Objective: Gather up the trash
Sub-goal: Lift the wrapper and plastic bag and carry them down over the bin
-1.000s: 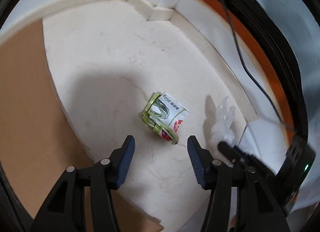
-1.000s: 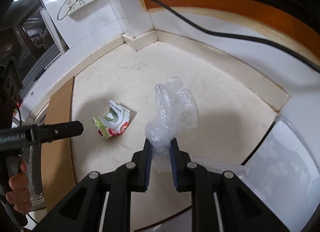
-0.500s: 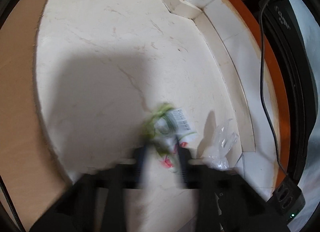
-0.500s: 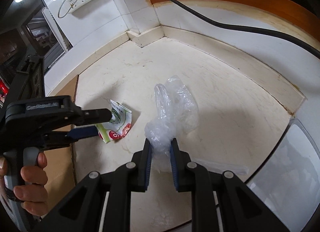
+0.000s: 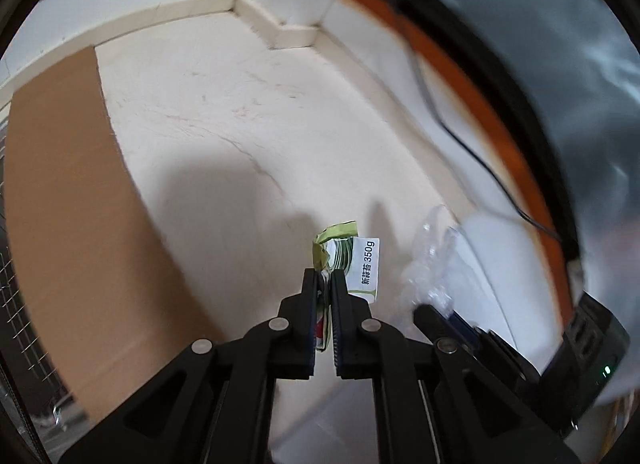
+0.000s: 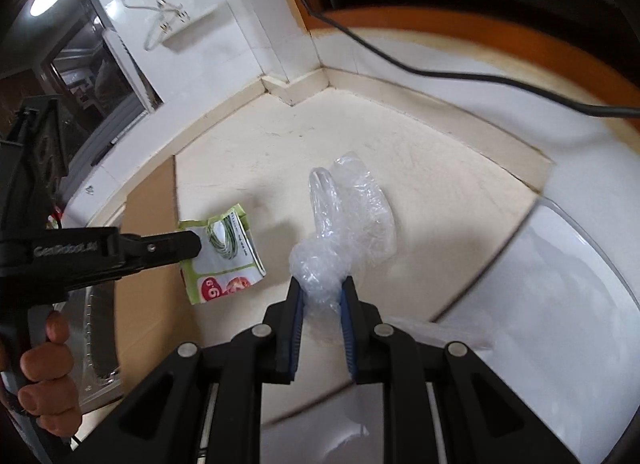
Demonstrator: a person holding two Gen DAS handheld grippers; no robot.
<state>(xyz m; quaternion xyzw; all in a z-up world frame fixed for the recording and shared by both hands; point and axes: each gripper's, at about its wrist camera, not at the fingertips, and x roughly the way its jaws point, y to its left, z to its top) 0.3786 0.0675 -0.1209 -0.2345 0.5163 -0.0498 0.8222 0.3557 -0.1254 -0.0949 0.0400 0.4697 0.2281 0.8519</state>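
Nearest, the right tongs (image 6: 320, 292) are clamped on the knotted neck of the clear plastic bag (image 6: 352, 200), its loose body fanning away from the tips, clear of the cream floor (image 6: 420, 168). Just to their left, the left tongs (image 5: 325, 284) pinch the green snack wrapper (image 5: 352, 260) edge-on — long side running forward. Both tilt steeply down; the white-lined bin (image 6: 560, 304) opens beside the right hand, likely next.

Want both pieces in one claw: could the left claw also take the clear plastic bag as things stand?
Probably not: the left claw is shut on the green wrapper, so nothing more fits. The right claw already pinches the plastic bag.
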